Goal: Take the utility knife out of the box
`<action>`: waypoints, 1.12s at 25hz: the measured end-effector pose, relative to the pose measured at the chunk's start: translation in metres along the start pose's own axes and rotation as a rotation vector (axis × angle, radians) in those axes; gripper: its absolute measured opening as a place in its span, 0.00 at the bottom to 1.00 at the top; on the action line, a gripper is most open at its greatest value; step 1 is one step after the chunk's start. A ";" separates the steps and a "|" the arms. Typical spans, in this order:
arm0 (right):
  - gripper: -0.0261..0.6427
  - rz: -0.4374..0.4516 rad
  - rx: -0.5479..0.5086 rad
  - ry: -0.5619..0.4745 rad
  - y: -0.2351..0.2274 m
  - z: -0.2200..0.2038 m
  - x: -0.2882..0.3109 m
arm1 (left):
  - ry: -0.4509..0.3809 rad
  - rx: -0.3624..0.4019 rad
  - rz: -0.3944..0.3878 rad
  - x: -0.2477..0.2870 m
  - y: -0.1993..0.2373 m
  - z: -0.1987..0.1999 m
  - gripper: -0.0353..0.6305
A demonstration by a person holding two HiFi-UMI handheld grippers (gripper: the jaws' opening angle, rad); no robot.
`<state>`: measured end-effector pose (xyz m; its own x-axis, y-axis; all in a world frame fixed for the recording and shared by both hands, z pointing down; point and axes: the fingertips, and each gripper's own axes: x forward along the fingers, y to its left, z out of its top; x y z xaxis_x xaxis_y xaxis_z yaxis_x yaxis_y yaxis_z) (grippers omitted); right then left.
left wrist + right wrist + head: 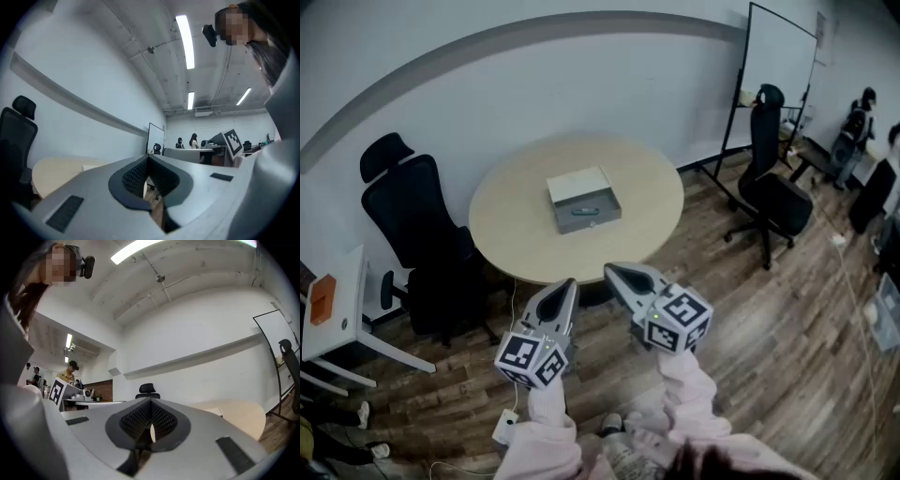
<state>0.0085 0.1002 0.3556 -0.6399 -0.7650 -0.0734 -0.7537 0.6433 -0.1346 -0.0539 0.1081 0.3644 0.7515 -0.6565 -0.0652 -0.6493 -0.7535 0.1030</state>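
Left gripper [566,285]: jaws pressed together to a point, with nothing between them. Its own view shows the ribbed pads [135,176] meeting at the tip. Right gripper [610,270], just beside it, is closed and empty too, its pads [137,420] touching. Both are held level over the wood floor, close to the person's body and well short of the table [511,220].

The table is round and pale. An open box [577,184] sits near its middle. The knife [585,213], a dark bar, lies across the box's grey tray, untouched. One black chair [412,220] stands left of the table. A second chair [773,183] stands to the right, by a whiteboard [778,66].

The step in hand looks like the approach. To do it well:
- Move up to the table and open one gripper before it reaches the box.
- Come down into the tray from above, with the jaws astride the knife's narrow width near its middle.
- Close firmly and lift straight up, clear of the walls.
- Use the other gripper to steady the box's edge, since a light box may slide or rise with the knife.
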 end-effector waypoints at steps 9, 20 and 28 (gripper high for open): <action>0.03 0.010 0.007 0.007 -0.006 -0.003 -0.007 | 0.000 -0.012 -0.008 0.008 -0.009 0.000 0.06; 0.03 0.013 0.026 0.034 -0.014 -0.012 -0.038 | 0.002 -0.031 0.010 0.012 -0.038 -0.010 0.06; 0.03 0.013 0.043 0.038 -0.020 -0.014 -0.050 | 0.017 -0.032 0.019 0.013 -0.051 -0.019 0.06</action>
<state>0.0532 0.1260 0.3760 -0.6556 -0.7542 -0.0383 -0.7384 0.6508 -0.1765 -0.0087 0.1390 0.3776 0.7412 -0.6697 -0.0464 -0.6595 -0.7393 0.1361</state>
